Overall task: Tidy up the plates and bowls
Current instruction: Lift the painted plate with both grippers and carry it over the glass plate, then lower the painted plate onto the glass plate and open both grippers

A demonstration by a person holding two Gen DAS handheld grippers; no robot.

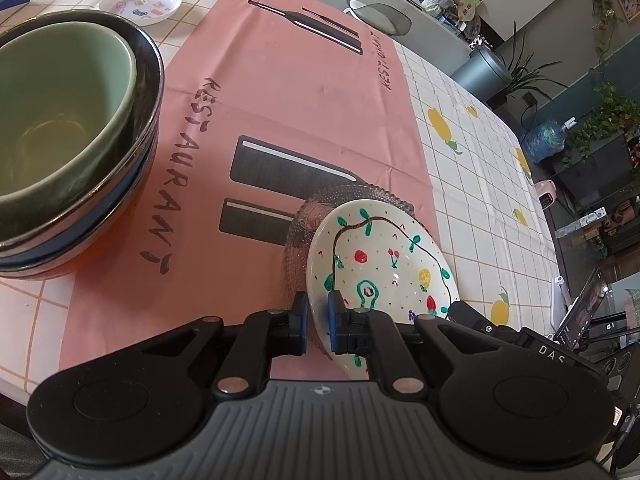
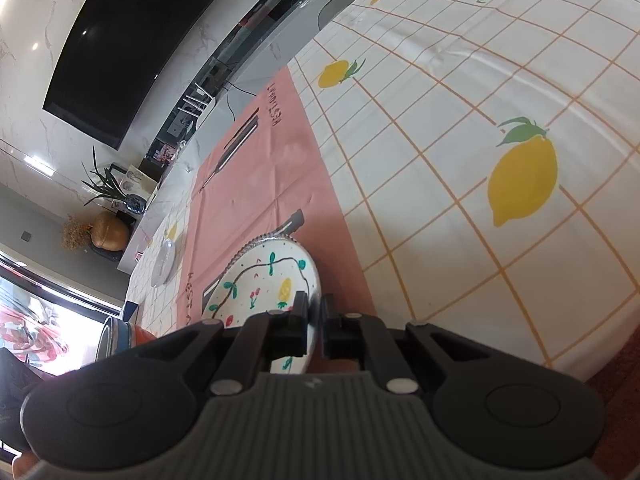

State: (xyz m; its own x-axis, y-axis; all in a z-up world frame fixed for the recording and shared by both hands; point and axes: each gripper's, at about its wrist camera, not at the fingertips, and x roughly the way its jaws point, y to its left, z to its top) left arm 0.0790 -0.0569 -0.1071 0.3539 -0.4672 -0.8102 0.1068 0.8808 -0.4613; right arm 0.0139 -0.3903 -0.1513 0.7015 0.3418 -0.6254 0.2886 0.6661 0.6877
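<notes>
I had both grippers on the same painted plate, one at each side of its rim. My left gripper was pinched narrow on the near rim, one blue pad inside the dish and the other under it. My right gripper was likewise closed on the rim, its jaws on either face of the plate.

The plate was tilted, its far edge resting over a clear beaded glass plate that lay on the pink mat. In the left view the plate sat at about 5 o'clock on the mat, just above my fingers.

At 9 o'clock in that view stood the bowl stack: a green bowl nested in a dark one, with a blue one beneath, on the mat's left edge. At 11 o'clock, well apart, a small white saucer lay on the lemon-print cloth that covered the bench. The right view showed the same saucer edge-on past the mat, at 9 o'clock from the plate.
</notes>
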